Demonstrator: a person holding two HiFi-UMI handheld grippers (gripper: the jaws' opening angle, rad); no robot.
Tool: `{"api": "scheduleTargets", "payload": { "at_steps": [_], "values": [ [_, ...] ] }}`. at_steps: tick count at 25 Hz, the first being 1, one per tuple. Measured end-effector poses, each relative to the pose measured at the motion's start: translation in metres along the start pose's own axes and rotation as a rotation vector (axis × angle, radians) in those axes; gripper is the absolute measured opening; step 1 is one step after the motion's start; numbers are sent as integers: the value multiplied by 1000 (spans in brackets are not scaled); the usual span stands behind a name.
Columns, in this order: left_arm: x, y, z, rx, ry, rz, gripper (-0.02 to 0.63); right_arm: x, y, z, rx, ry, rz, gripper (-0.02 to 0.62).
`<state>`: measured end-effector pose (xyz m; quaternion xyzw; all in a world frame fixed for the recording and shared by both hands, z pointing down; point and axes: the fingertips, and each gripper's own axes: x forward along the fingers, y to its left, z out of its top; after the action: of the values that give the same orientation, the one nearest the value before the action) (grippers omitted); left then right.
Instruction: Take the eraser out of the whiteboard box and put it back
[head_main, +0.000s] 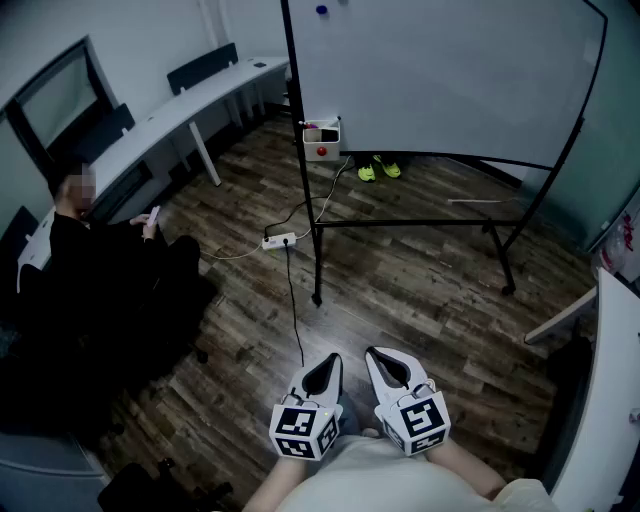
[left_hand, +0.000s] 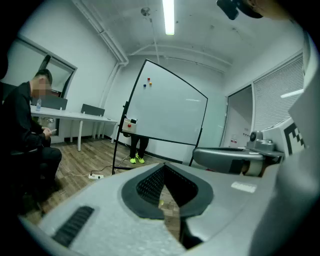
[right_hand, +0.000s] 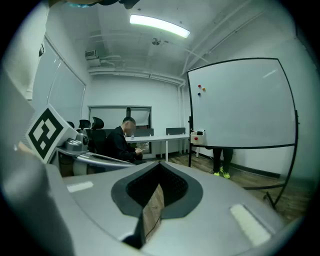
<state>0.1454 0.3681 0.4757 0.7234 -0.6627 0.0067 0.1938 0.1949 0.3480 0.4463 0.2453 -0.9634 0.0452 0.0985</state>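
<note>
White box on the left post of the whiteboard (head_main: 440, 70): is that the whiteboard box (head_main: 322, 142)? — Ana

Yes. It hangs at the board's lower left corner, with a red spot on its front. The eraser should be in it, but from here it is too small to pick out. Something dark shows at the top of the box, and I would not swear that is it. — Ben

And the grippers? — Ana

Both are well short of the whiteboard, held close to the person's body, with bare wooden floor (head_main: 420, 290) between them and the board's stand. The left gripper (head_main: 333, 362) has its jaws closed together with nothing in them. The right gripper (head_main: 376, 356) is the same, with only floor showing through the slit. — Ben

So nothing is done? — Ana

I judge not. The whole job lies ahead: walk up to the whiteboard, open one gripper, lift the eraser from the box, then set it back in. — Ben

Anything in the way? — Ana

A power strip (head_main: 278, 240) and its cable lie in front of the board's left post. A seated person (head_main: 100, 250) is well off to the whiteboard's left. Someone's yellow-green shoes (head_main: 379, 170) show behind the board, below its lower edge. — Ben
</note>
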Motion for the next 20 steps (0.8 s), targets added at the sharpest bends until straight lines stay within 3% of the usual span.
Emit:
{"api": "scheduleTargets", "payload": {
  "at_steps": [15,20],
  "values": [
    [-18,-31,6,50,-45,-10,2,-34,10,11,-32,-61,11,5],
    [-21,-35,-1,48,-37,2,2,-44,4,4,18,-79,1,5]
  ]
}}
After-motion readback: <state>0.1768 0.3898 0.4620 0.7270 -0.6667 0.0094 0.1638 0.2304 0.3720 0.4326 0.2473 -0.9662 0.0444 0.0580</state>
